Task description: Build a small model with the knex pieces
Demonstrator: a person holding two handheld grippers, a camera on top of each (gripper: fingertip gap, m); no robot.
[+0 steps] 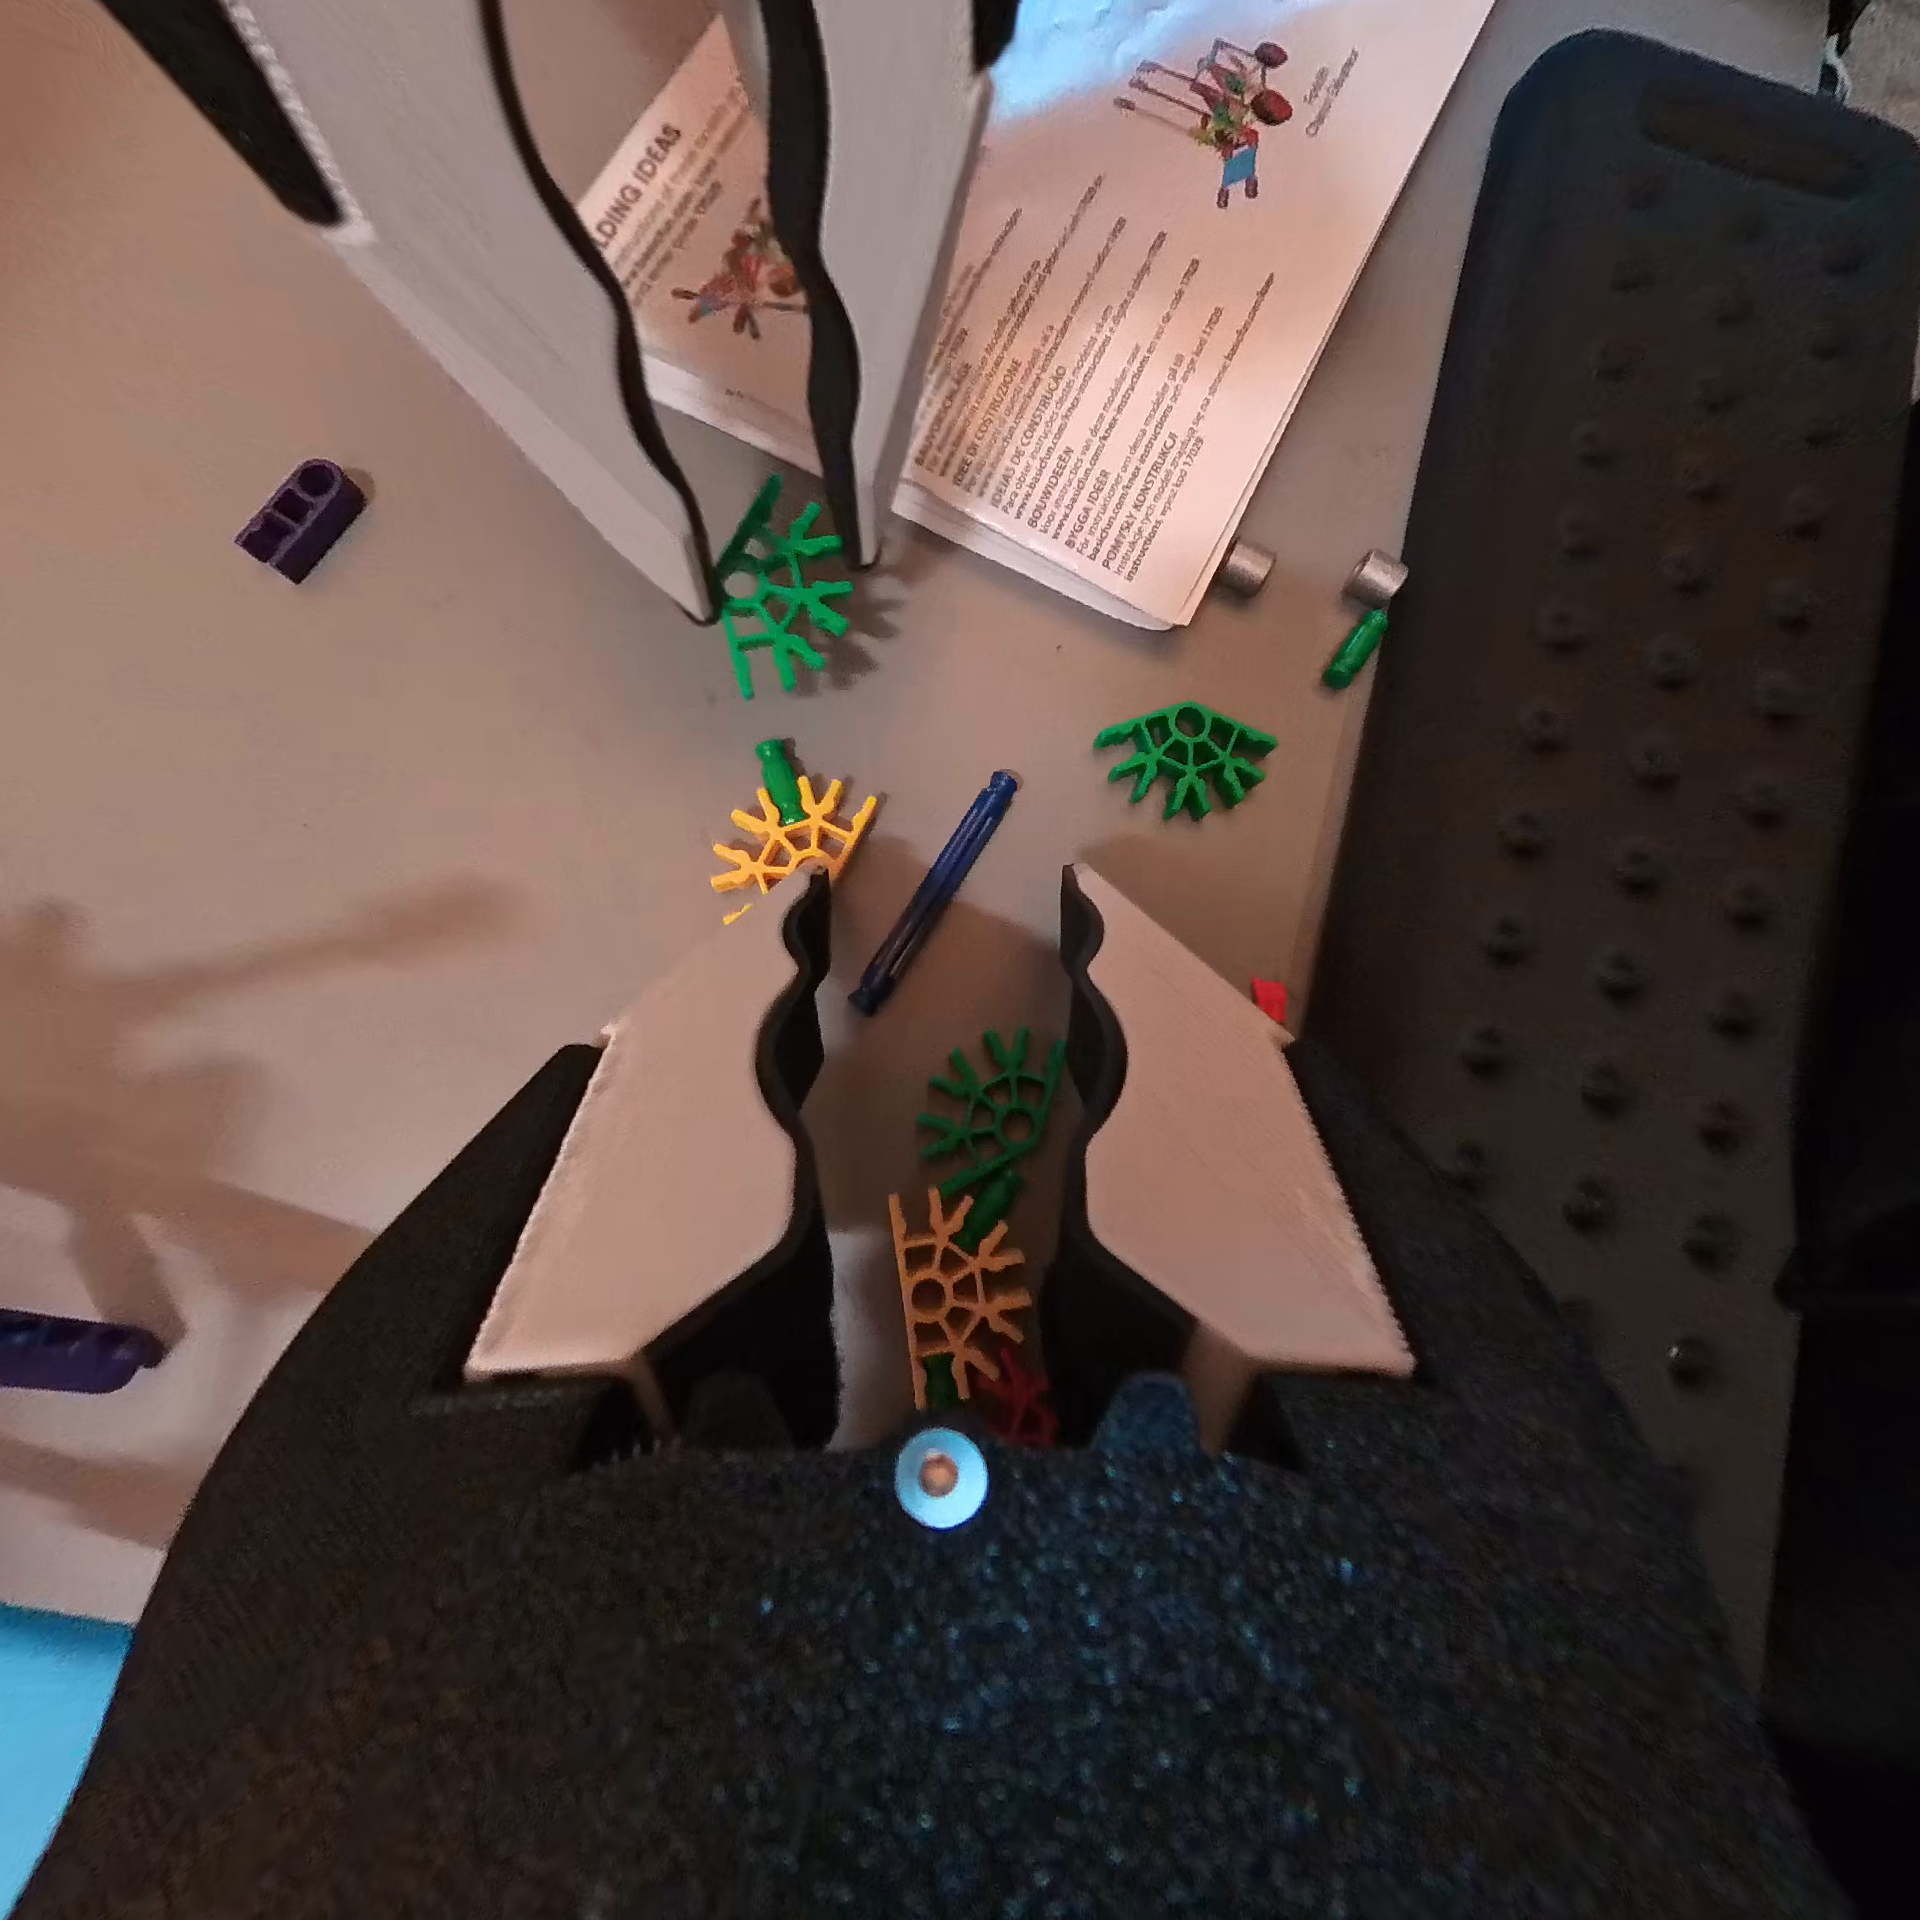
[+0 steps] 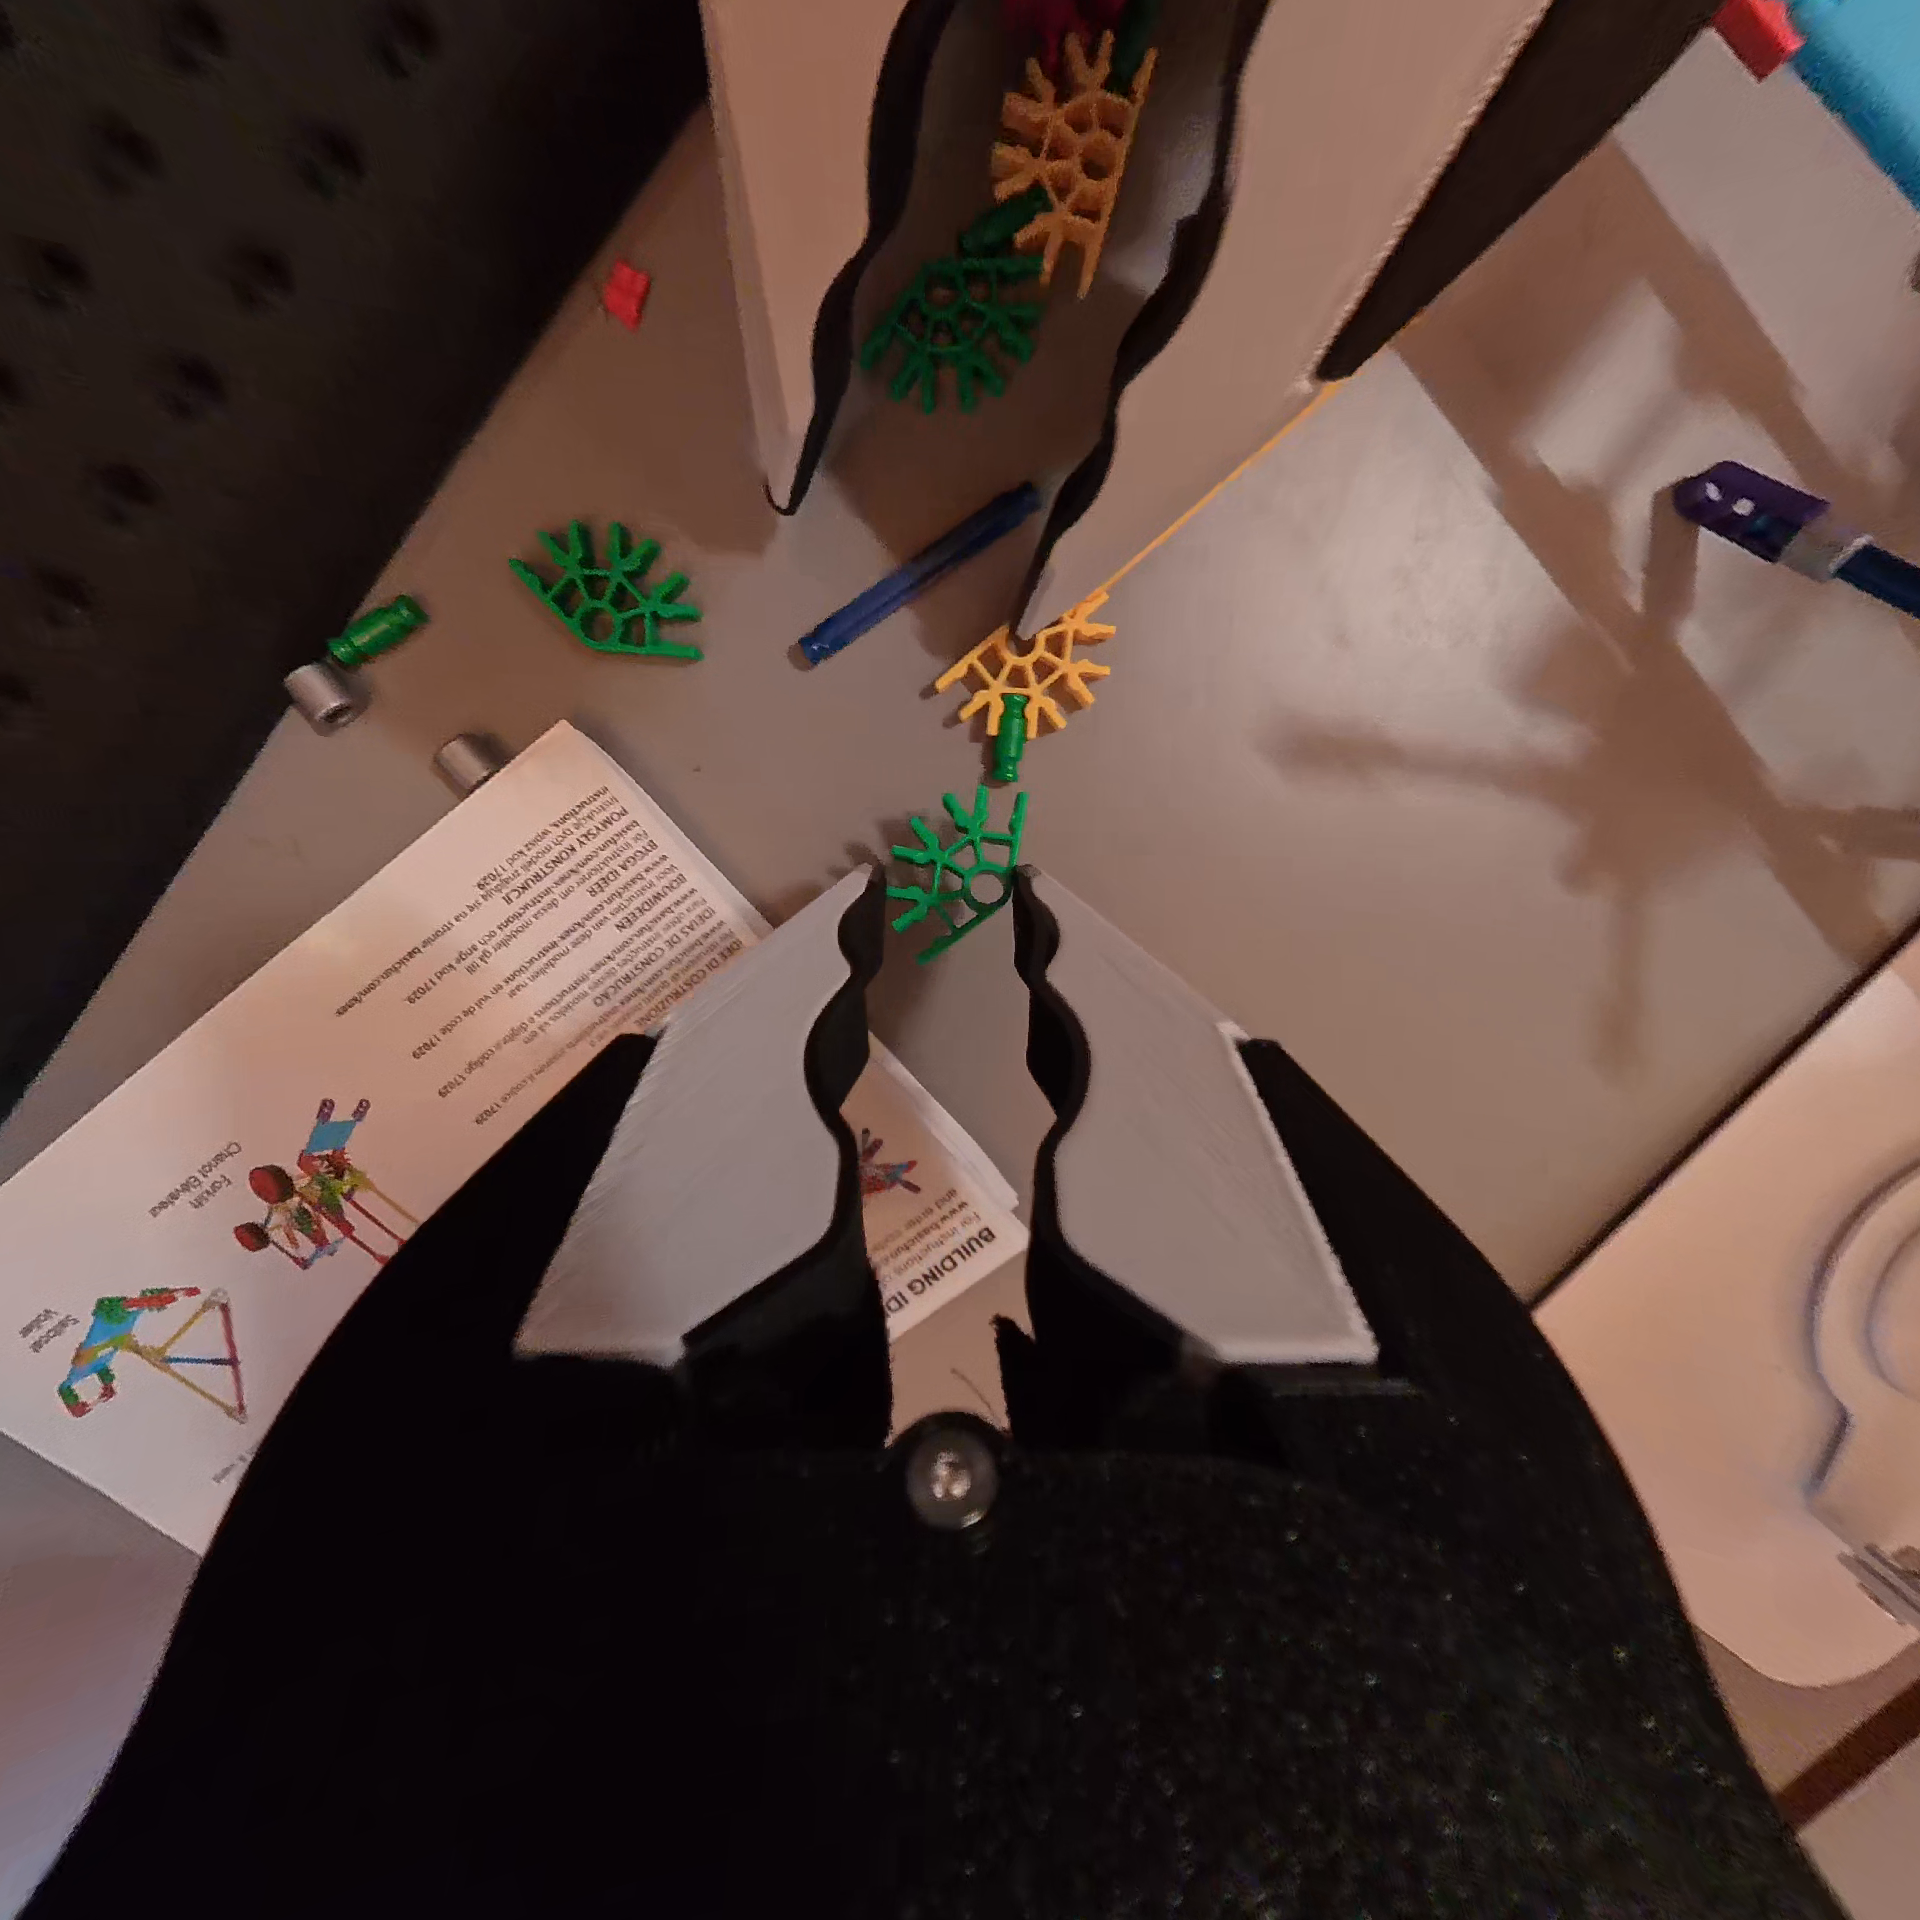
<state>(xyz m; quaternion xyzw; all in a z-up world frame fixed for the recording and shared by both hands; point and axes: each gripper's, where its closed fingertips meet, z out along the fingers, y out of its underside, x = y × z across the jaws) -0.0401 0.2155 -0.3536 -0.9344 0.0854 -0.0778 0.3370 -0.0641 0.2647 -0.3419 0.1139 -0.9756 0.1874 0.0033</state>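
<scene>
My right gripper (image 2: 945, 878) is closed in on a bright green snowflake-shaped connector (image 2: 961, 873), with a fingertip against each side. It also shows at the top of the left wrist view (image 1: 784, 587). My left gripper (image 1: 945, 881) is open and holds nothing. A blue rod (image 1: 935, 894), a dark green connector (image 1: 992, 1101) and a yellow connector (image 1: 956, 1288) lie on the table between its fingers. Its left fingertip (image 1: 816, 894) touches a second yellow connector (image 1: 790, 842), which has a short green rod (image 1: 774, 774) stuck in it.
An instruction booklet (image 2: 312, 1091) lies under my right gripper. A black dimpled mat (image 1: 1662, 727) borders the table. Nearby lie another green connector (image 1: 1190, 753), a short green rod (image 1: 1354, 646), two grey spacers (image 1: 1247, 566), purple pieces (image 1: 301, 516) and a red piece (image 2: 627, 291). The grippers' ends are close to 6 centimetres from one another. The red piece (image 2: 627, 291) sits 5 centimetres or so from the ends of my left fingers.
</scene>
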